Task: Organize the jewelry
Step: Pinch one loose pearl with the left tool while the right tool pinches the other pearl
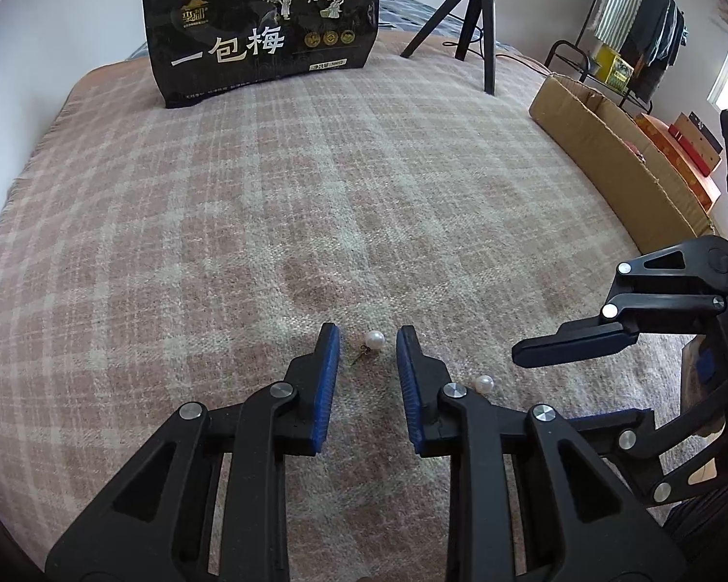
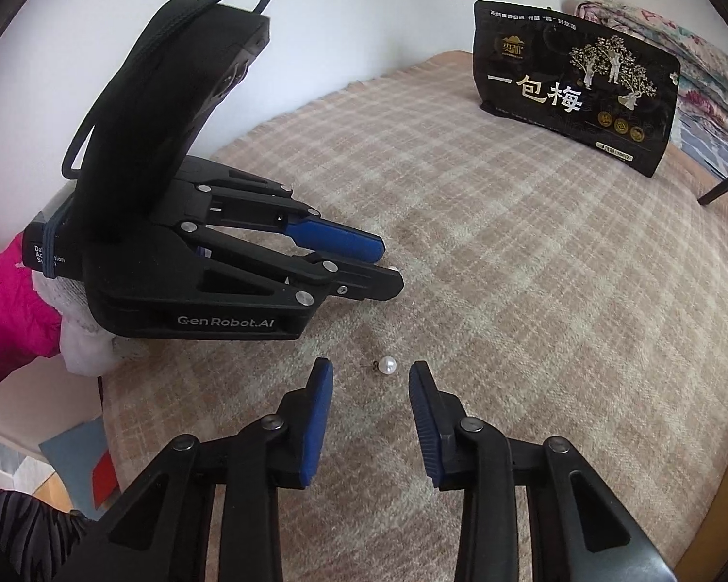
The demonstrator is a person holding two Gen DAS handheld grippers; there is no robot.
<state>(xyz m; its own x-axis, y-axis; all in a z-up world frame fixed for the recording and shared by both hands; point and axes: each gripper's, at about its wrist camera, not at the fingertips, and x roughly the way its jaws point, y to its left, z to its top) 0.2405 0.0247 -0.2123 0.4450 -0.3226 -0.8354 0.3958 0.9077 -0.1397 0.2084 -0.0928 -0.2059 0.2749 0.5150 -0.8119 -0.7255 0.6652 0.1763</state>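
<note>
Two white pearl stud earrings lie on the checked pink blanket [image 1: 218, 223]. One pearl earring [image 1: 373, 340] lies between the open jaws of my left gripper [image 1: 368, 339], its post pointing left, untouched. The second pearl earring [image 1: 484, 383] lies just right of the left gripper's right finger. In the right wrist view a pearl earring [image 2: 388, 365] lies between the tips of my open right gripper [image 2: 371, 369], also untouched. The left gripper [image 2: 381, 266] shows there at the left, resting low on the blanket. The right gripper [image 1: 534, 354] shows at the right of the left wrist view.
A black snack bag [image 1: 262, 24] stands at the far end of the bed; it also shows in the right wrist view [image 2: 577, 82]. A black tripod [image 1: 471, 19] stands beside it. An open cardboard box [image 1: 606, 145] lies along the bed's right edge.
</note>
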